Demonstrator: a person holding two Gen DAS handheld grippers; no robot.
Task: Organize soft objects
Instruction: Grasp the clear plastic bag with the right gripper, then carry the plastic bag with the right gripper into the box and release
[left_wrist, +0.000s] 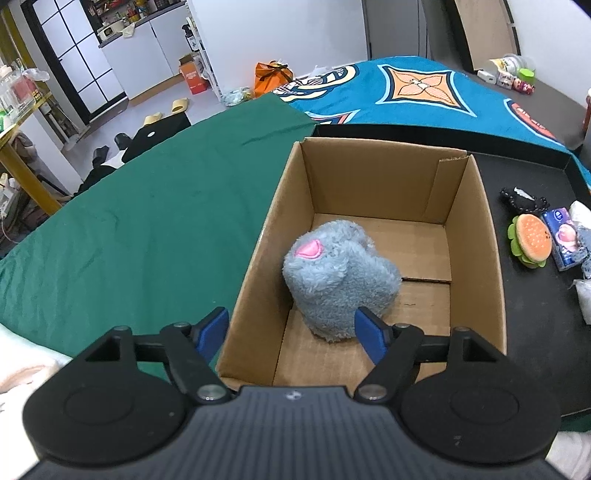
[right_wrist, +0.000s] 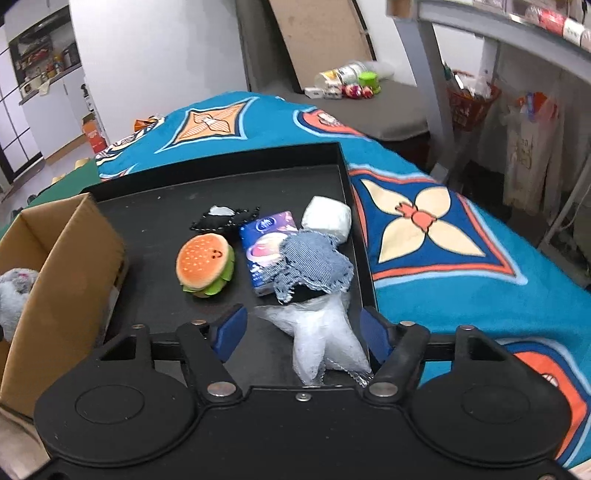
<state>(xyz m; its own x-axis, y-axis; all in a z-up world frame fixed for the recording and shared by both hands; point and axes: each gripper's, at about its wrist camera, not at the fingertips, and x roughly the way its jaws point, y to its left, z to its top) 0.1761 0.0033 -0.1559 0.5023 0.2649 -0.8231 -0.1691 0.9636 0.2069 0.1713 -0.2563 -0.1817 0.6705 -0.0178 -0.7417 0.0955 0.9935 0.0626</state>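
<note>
A grey plush toy (left_wrist: 340, 273) with a pink patch lies inside an open cardboard box (left_wrist: 476, 236). My left gripper (left_wrist: 291, 332) is open above the box's near edge, its jaws apart from the plush. In the right wrist view a black tray (right_wrist: 166, 218) holds a burger plush (right_wrist: 205, 264), a blue tissue pack (right_wrist: 264, 240), a striped denim cloth (right_wrist: 314, 262), a white soft pack (right_wrist: 327, 218), a black pouch (right_wrist: 221, 218) and a clear plastic bag (right_wrist: 325, 339). My right gripper (right_wrist: 301, 332) is open, with the plastic bag between its fingers.
The box (right_wrist: 62, 258) stands at the tray's left end. A green cloth (left_wrist: 140, 206) lies left of the box and a blue patterned blanket (right_wrist: 443, 221) lies right of the tray. Jars and small toys (right_wrist: 347, 83) sit on a grey surface behind.
</note>
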